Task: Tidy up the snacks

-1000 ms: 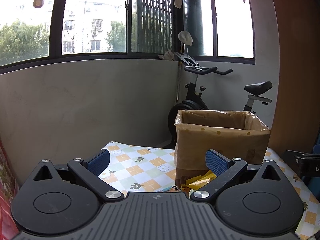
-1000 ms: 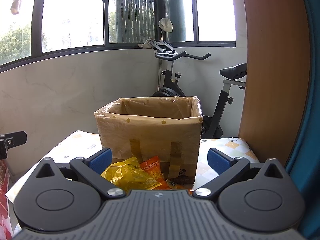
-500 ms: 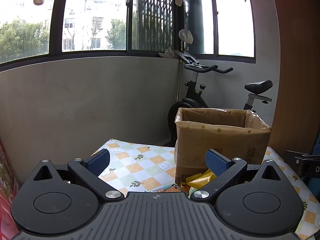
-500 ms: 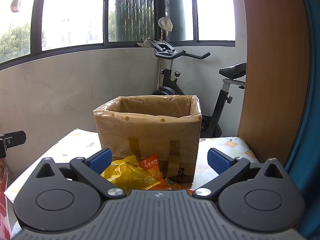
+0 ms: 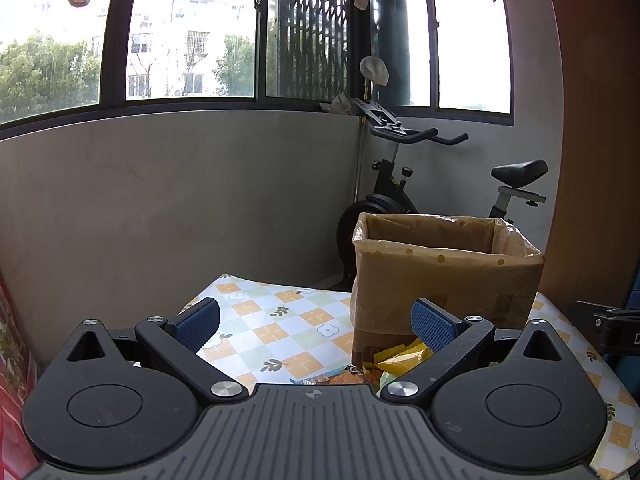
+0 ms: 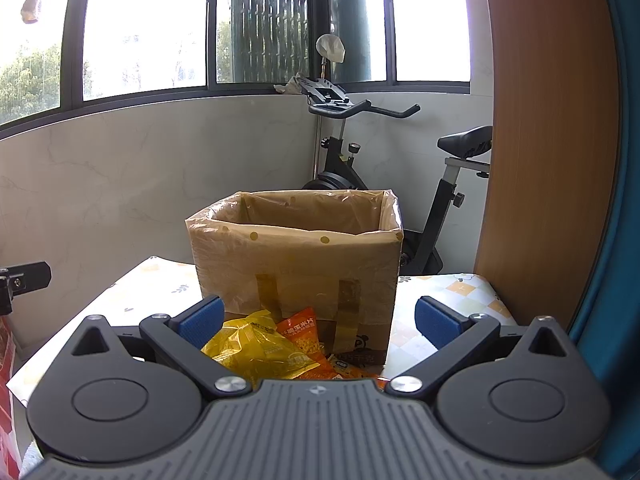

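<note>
A cardboard box [image 6: 296,264] lined with a clear plastic bag stands on the table, seen ahead in the right wrist view and to the right [image 5: 444,276] in the left wrist view. Snack packets lie in front of it: a yellow packet [image 6: 256,350] and an orange packet [image 6: 302,330]. The yellow packet [image 5: 402,354] also shows in the left wrist view, beside a small printed packet [image 5: 320,379]. My right gripper [image 6: 318,318] is open above the packets, holding nothing. My left gripper [image 5: 316,320] is open over the tablecloth, left of the box.
A checked floral tablecloth [image 5: 276,328] covers the table. An exercise bike [image 6: 400,184] stands behind the box by the grey wall under the windows. A wooden panel [image 6: 548,152] rises at the right. Something red [image 5: 12,380] edges the left side.
Both views have drifted slightly; the box sits a little lower and closer in the frames. Both grippers stay open and the packets have not moved.
</note>
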`<control>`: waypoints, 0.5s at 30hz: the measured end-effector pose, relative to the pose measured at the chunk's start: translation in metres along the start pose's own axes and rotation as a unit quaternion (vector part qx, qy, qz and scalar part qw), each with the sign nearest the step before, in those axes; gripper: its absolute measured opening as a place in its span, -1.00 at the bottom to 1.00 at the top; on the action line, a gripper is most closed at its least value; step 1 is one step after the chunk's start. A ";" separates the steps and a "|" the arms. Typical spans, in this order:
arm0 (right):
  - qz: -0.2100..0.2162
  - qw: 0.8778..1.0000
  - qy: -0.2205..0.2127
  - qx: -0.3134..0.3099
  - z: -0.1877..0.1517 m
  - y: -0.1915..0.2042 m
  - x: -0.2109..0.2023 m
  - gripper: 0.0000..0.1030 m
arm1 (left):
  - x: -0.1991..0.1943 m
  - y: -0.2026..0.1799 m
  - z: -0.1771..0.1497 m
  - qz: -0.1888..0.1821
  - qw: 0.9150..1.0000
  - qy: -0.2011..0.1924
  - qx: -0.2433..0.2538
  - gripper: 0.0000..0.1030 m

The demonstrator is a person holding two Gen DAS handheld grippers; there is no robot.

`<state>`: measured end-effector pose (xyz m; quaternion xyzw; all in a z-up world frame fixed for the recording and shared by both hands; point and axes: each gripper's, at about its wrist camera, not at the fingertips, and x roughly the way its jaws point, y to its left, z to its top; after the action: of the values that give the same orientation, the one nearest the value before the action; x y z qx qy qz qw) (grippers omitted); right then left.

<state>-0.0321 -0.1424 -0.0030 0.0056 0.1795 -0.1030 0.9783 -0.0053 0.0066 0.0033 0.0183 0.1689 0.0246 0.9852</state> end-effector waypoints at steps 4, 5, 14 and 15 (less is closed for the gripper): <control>0.000 1.000 0.000 0.000 0.000 0.000 0.000 1.00 | 0.000 0.000 0.000 0.001 1.000 0.000 -0.001 0.99; 0.000 1.000 0.000 0.000 0.000 0.001 0.000 1.00 | 0.000 0.000 0.000 0.002 1.000 0.001 -0.001 0.99; -0.003 1.000 0.001 0.000 -0.003 0.000 0.002 1.00 | 0.000 0.001 -0.001 0.003 1.000 0.003 -0.002 0.99; -0.003 1.000 0.001 0.000 -0.003 -0.001 0.002 1.00 | 0.000 0.001 -0.001 0.003 1.000 0.004 -0.002 0.99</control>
<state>-0.0315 -0.1433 -0.0065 0.0048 0.1802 -0.1061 0.9779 -0.0054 0.0078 0.0023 0.0165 0.1728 0.0283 0.9844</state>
